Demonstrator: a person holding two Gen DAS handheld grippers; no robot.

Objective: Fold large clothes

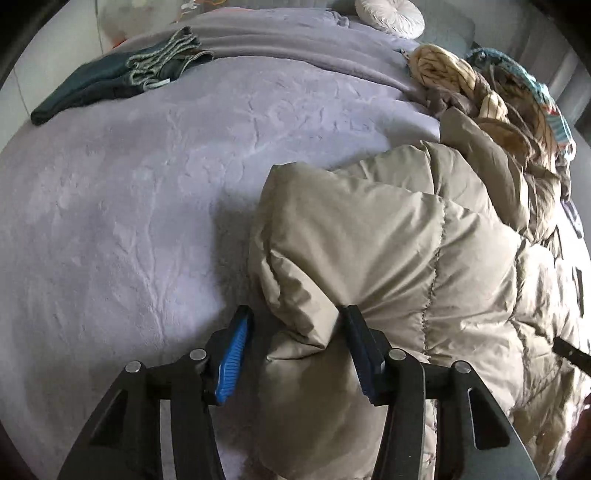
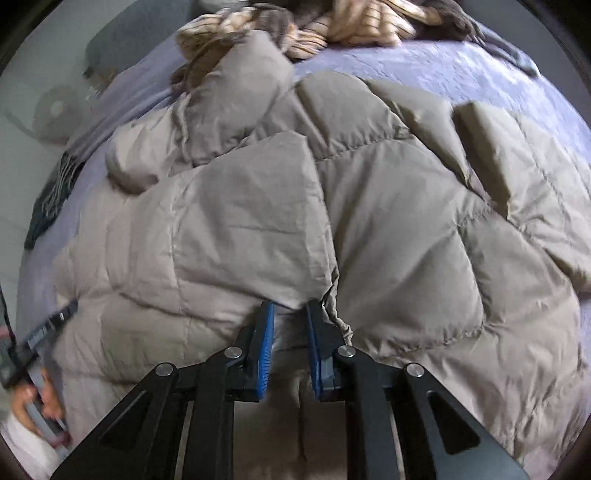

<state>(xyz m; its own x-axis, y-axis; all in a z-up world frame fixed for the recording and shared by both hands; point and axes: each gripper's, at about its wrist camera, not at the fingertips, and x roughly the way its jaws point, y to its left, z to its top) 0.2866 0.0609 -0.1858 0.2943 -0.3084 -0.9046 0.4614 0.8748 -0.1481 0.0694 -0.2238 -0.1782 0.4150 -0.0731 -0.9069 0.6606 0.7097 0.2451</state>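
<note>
Pinching a puffy coat on the bed, both jaws at its near edge.

Between my left gripper (image 1: pixel 295 347) jaws sits a fat fold of the beige down coat (image 1: pixel 388 240), gripped loosely; my right gripper (image 2: pixel 290 347) is clenched on a thin seam edge. It looks light, soft, slippery and springy, so I'd hold stitched seams, not puffed panels. Beyond lie purple bed (image 1: pixel 129 203), folded dark clothes (image 1: pixel 110 81) and a striped heap (image 2: pixel 332 26).

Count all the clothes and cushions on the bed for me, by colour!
Beige puffy coat: 1
Dark green folded clothes: 1
Cream striped clothes: 1
White round cushion: 1
Total: 4, though the heap by the striped clothes may hide more.
</note>
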